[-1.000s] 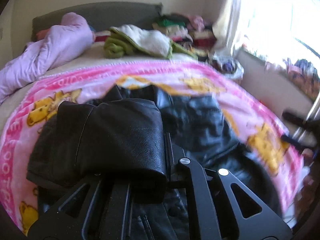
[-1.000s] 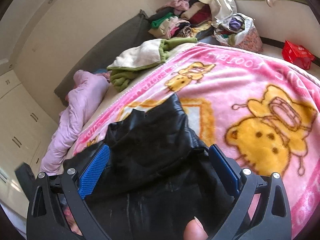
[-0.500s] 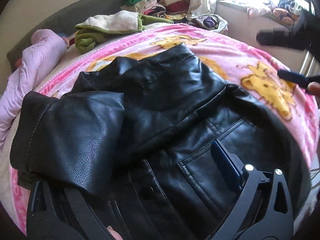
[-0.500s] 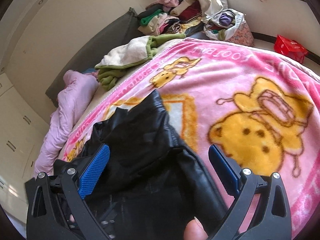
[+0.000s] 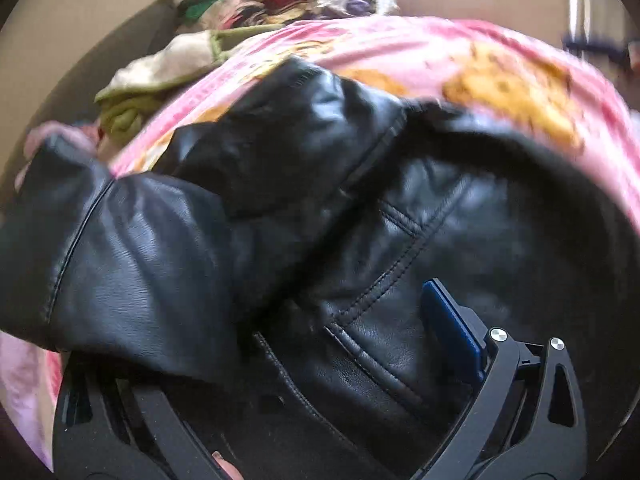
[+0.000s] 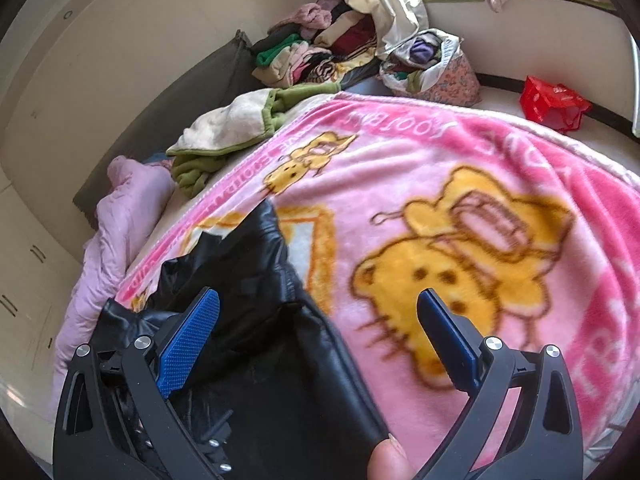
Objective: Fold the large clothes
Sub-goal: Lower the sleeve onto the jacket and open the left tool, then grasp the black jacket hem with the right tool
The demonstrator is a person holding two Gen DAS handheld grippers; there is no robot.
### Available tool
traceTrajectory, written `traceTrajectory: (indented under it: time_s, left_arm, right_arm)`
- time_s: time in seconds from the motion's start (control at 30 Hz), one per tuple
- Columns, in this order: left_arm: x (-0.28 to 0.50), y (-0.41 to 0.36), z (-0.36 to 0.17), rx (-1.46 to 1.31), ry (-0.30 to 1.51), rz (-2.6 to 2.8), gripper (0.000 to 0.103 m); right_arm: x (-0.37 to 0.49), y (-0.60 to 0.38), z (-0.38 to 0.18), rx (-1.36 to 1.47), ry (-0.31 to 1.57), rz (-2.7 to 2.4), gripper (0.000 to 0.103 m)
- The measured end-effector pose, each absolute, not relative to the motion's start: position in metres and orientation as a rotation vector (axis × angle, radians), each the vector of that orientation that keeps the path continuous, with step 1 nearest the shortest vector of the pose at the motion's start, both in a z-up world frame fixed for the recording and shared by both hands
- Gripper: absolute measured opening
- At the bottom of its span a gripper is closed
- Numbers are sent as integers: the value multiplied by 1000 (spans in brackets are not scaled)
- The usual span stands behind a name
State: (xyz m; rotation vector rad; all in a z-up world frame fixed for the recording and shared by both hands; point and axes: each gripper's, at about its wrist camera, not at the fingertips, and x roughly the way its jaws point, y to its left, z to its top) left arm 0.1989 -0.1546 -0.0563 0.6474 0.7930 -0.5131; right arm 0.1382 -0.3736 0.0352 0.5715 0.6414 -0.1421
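A black leather jacket lies on a pink cartoon blanket on the bed. One sleeve is folded across the jacket's front. My left gripper hovers close over the jacket and is open wide. Its right blue pad shows, while the sleeve's cuff end drapes over and hides the left finger. In the right wrist view my right gripper is open above the jacket's right edge. Its left pad is over leather and its right pad over the blanket. A fingertip shows at the bottom.
A green and cream fleece and a lilac quilt lie at the head of the bed by a dark headboard. Beyond are a pile of clothes, a floral bag and a red basket on the floor.
The left gripper opened and let go of the sleeve, which now lies across the jacket; it rolled and sank closer to the leather. The right gripper shifted right, towards the jacket's edge.
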Motion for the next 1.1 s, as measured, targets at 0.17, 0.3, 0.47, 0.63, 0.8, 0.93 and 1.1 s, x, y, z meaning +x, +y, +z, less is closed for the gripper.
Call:
traceTrajectory:
  time_s: [0.17,0.3,0.47,0.63,0.8,0.93,1.1]
  left_arm:
    - [180,-150,-35,609,737,-526,94]
    - [166,-132,0,517,673,-590,94]
    - [185,-90,27,313,683,-558,94]
    - [220,-28,35,122,730,-379,94]
    - [239,13,26,105,773,-220,94]
    - [252,46,23,18,794,-165,94]
    - [259,78,17,-173,815,-183,94]
  right_arm:
    - [135,-381,39,574,630,-150,99]
    - [145,-365,40,554,649,-93,99]
    - [162,-339,37,555,712,17,99]
    - [188,-312,16,557,860,111,98]
    - [204,-294,-15,631,961,156,85]
    - [213,-287,-23,657,974,167,82]
    - [221,-287,-22,714,944,221,57]
